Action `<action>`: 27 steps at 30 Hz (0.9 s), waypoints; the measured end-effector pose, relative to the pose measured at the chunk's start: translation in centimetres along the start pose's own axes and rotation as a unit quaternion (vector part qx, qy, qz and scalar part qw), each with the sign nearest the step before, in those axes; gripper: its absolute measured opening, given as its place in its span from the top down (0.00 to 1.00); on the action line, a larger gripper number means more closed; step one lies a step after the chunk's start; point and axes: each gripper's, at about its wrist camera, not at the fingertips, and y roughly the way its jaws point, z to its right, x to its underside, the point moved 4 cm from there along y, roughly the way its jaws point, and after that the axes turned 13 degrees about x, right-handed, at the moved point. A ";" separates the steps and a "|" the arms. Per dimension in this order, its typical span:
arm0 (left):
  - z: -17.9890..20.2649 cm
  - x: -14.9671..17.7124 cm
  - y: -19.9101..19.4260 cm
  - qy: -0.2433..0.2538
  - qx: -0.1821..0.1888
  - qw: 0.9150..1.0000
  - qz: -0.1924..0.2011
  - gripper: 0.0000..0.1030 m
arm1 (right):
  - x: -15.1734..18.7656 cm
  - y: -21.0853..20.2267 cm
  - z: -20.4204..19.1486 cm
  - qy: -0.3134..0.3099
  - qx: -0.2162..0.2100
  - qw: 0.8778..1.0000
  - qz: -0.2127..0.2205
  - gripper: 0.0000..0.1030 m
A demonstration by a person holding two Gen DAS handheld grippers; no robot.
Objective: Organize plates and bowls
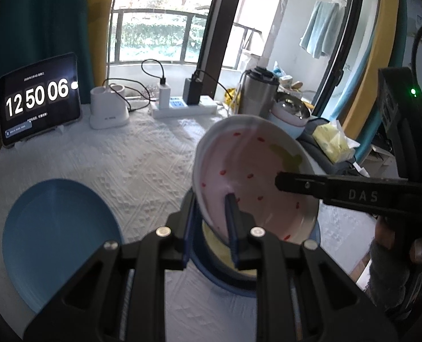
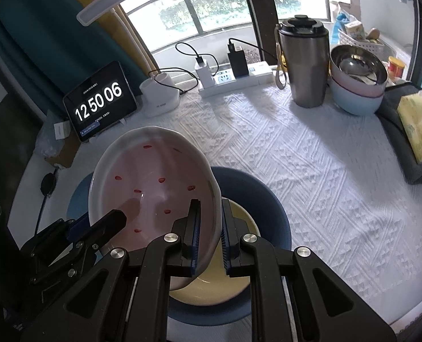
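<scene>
A pink strawberry-pattern plate (image 1: 248,176) is held tilted in the air above a yellow plate (image 2: 233,279) that lies on a dark blue plate (image 2: 267,196). My left gripper (image 1: 211,228) is shut on the pink plate's near rim. My right gripper (image 2: 211,236) is shut on its opposite rim (image 2: 154,176); its finger (image 1: 324,185) crosses the plate from the right in the left wrist view. A light blue plate (image 1: 59,236) lies flat at the left. Stacked bowls (image 2: 356,85), steel on pink on blue, stand at the back right.
A white textured cloth (image 2: 310,171) covers the table. At the back stand a tablet clock (image 2: 99,99), a white lamp base (image 2: 159,94), a power strip (image 2: 233,81) with chargers, and a steel tumbler (image 2: 305,62). A yellow tissue pack (image 2: 419,125) lies on dark fabric at the right edge.
</scene>
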 end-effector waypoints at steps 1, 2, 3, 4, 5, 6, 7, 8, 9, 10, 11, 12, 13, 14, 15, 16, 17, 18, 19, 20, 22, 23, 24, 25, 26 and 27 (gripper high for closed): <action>0.1 0.1 0.1 0.001 0.000 1.000 -0.002 0.80 | 0.2 0.1 0.1 0.001 0.001 1.000 -0.002 0.86; 0.1 0.3 0.1 0.001 0.000 1.000 -0.004 0.80 | 0.4 0.1 0.2 0.002 0.001 1.000 -0.002 0.86; 0.2 0.5 0.2 0.001 0.001 1.000 -0.006 0.80 | 0.5 0.2 0.3 0.003 0.001 1.000 -0.003 0.86; 0.3 0.6 0.4 0.001 0.001 1.000 -0.007 0.80 | 0.8 0.3 0.5 0.005 0.002 1.000 -0.005 0.86; 0.3 0.8 0.4 0.001 0.001 1.000 -0.009 0.80 | 0.9 0.4 0.6 0.006 0.001 1.000 -0.006 0.86; 0.3 0.9 0.5 0.001 0.002 1.000 -0.011 0.80 | 1.0 0.4 0.7 0.007 0.001 1.000 -0.007 0.86; 0.4 1.0 0.6 0.001 0.002 1.000 -0.012 0.80 | 1.2 0.5 0.8 0.008 0.001 1.000 -0.009 0.86; 0.4 1.2 0.8 0.001 0.003 1.000 -0.014 0.80 | 1.3 0.6 0.9 0.009 0.002 1.000 -0.010 0.86; 0.5 1.3 0.8 0.001 0.003 1.000 -0.015 0.80 | 1.5 0.6 1.0 0.009 0.002 1.000 -0.011 0.86; 0.5 1.4 0.9 0.002 0.004 1.000 -0.016 0.80 | 1.7 0.7 1.1 0.010 0.003 1.000 -0.012 0.86; 0.6 1.5 1.0 0.002 0.005 1.000 -0.018 0.80 | 1.8 0.8 1.2 0.011 0.003 1.000 -0.013 0.86; 0.7 1.7 1.0 0.002 0.006 1.000 -0.019 0.80 | 2.0 0.8 1.3 0.012 0.004 1.000 -0.014 0.86; 0.7 1.8 1.1 0.002 0.007 1.000 -0.020 0.80 | 2.1 0.9 1.4 0.013 0.004 1.000 -0.015 0.86; 0.7 1.9 1.1 0.003 0.007 1.000 -0.022 0.80 | 2.2 0.9 1.5 0.014 0.004 1.000 -0.016 0.86; 0.8 2.0 1.2 0.003 0.007 1.000 -0.024 0.80 | 2.3 0.9 1.6 0.015 0.004 1.000 -0.017 0.86; 0.8 2.1 1.3 0.004 0.007 1.000 -0.026 0.80 | 2.5 1.0 1.7 0.016 0.003 1.000 -0.018 0.86; 0.8 2.2 1.4 0.004 0.007 1.000 -0.028 0.80 | 2.6 1.1 1.7 0.016 0.003 1.000 -0.019 0.86; 0.8 2.3 1.4 0.004 0.007 1.000 -0.030 0.80 | 2.7 1.1 1.8 0.017 0.003 1.000 -0.021 0.86; 0.7 2.4 1.5 0.004 0.007 0.999 -0.032 0.80 | 2.8 1.2 1.8 0.017 0.003 1.000 -0.023 0.86; 0.7 2.5 1.5 0.004 0.006 0.999 -0.033 0.80 | 2.9 1.3 1.9 0.018 0.003 1.000 -0.024 0.86; 0.8 2.6 1.6 0.006 0.006 0.999 -0.035 0.80 | 3.0 1.4 1.9 0.018 0.003 0.999 -0.026 0.86; 0.8 2.7 1.7 0.006 0.006 0.999 -0.035 0.80 | 3.1 1.4 1.9 0.019 0.004 0.999 -0.027 0.86; 0.8 2.7 1.7 0.007 0.007 0.999 -0.036 0.80 | 3.1 1.4 1.9 0.019 0.004 0.999 -0.027 0.86; 0.9 2.7 1.8 0.008 0.007 0.999 -0.037 0.80 | 3.1 1.4 2.0 0.020 0.004 0.999 -0.027 0.86; 0.9 2.7 1.8 0.010 0.007 0.999 -0.039 0.80 | 3.2 1.4 2.0 0.020 0.004 0.999 -0.028 0.86; 0.9 2.7 1.9 0.011 0.007 0.999 -0.039 0.80 | 3.2 1.5 2.0 0.021 0.004 0.999 -0.028 0.86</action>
